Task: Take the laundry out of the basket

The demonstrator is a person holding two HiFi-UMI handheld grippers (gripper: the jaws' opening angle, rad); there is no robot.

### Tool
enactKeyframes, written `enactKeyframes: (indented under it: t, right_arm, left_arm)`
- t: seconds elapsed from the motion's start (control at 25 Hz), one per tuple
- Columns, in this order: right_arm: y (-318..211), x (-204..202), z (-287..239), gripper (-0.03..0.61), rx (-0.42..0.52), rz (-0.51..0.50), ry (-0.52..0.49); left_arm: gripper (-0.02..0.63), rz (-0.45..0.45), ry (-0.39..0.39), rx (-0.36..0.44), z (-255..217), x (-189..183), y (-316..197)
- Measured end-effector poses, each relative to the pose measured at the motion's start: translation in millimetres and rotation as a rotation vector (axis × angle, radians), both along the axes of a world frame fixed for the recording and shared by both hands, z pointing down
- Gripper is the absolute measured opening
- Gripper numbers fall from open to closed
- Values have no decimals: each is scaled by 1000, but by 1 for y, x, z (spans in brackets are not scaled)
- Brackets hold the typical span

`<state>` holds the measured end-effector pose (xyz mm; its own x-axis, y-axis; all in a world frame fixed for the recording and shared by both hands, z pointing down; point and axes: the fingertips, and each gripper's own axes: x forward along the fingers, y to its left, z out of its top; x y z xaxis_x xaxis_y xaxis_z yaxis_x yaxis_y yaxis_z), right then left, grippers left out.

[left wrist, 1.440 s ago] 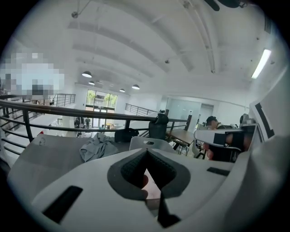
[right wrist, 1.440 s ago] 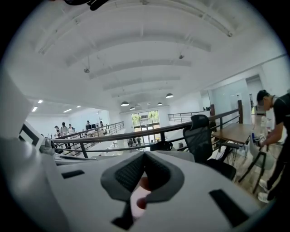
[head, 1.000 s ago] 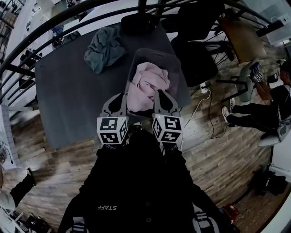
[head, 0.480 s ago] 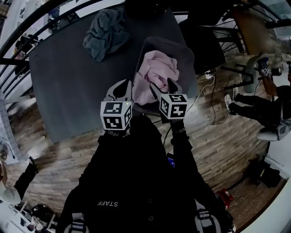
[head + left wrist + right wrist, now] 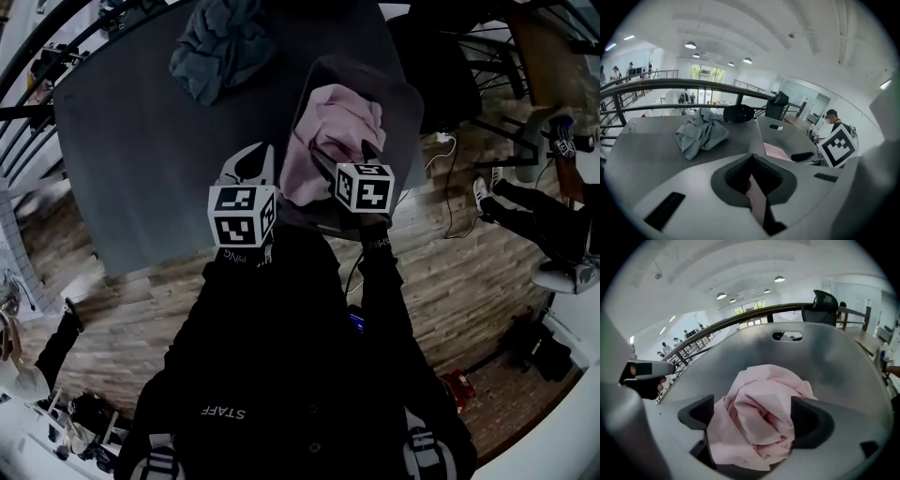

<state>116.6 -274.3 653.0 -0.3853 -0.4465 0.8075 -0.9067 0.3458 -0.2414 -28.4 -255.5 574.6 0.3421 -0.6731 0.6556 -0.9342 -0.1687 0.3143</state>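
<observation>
A crumpled pink garment [image 5: 333, 131] lies in the grey laundry basket [image 5: 410, 105] on the dark table [image 5: 141, 159]. My right gripper [image 5: 343, 155] reaches over the basket's near rim. Its jaws are opening, and the pink garment [image 5: 761, 418] bulges up between the two pads without being pinched. The basket wall [image 5: 825, 348] rises behind it. My left gripper [image 5: 262, 155] hovers at the table's near edge, left of the basket, shut and holding nothing [image 5: 752, 176]. A grey-blue garment [image 5: 220, 42] sits heaped on the table, outside the basket [image 5: 701, 133].
A black office chair [image 5: 441, 66] stands to the right of the table. A black round object [image 5: 738, 113] rests at the table's far edge, with a curved railing [image 5: 693, 84] behind it. A person [image 5: 553, 216] sits at the right. Cables [image 5: 450, 187] trail over the wooden floor.
The right gripper has moved forward over the basket and its jaws have spread around the pink garment. The left gripper has stayed shut and shifted only slightly.
</observation>
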Motion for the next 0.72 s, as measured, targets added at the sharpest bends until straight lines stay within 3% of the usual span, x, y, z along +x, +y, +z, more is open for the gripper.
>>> enactKeyframes:
  t: [0.2, 0.4, 0.72]
  right_arm:
    - [-3, 1, 30, 579, -68, -16, 22]
    - [-4, 4, 71, 582, -148, -72, 124]
    - [-10, 4, 100, 583, -214, -36, 139]
  left_arm:
    - [2, -15, -7, -32, 13, -8, -7]
    - [2, -28, -10, -46, 20, -12, -13]
    - [2, -30, -18, -75, 33, -14, -21]
